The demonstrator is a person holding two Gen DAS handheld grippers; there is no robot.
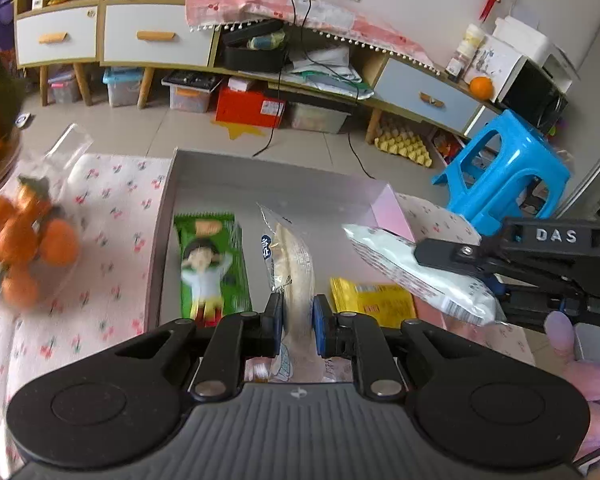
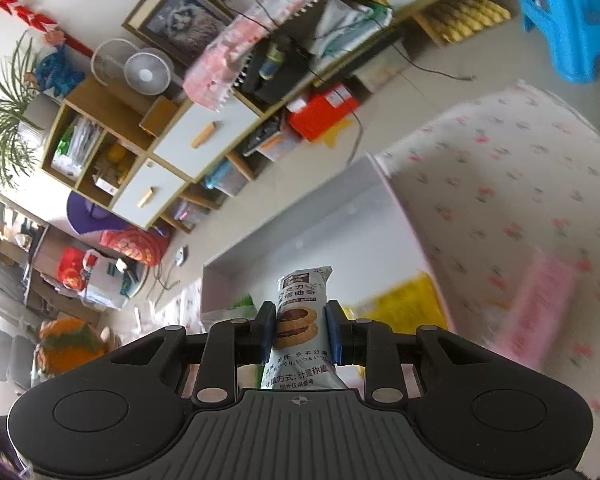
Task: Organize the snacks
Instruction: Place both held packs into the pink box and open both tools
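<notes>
Left wrist view: left gripper (image 1: pixel 296 318) pinches a clear-wrapped pale wafer packet (image 1: pixel 294 264) above the shallow pink-sided cardboard box (image 1: pixel 396 204). Right gripper (image 1: pixel 428 258), marked "DAS", pinches a white cookie packet (image 1: pixel 404 268) over the box's right edge. Inside lie a green cartoon-printed snack pack (image 1: pixel 210 264) and a yellow foil sachet (image 1: pixel 374 300), with bare floor beyond them.

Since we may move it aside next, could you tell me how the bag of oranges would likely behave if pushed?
The bag of oranges looks like thin clear film, so it would probably crumple rather than slide stiffly. The round fruit inside may shift or roll. Packed full, it is likely heavy for its size.
</notes>
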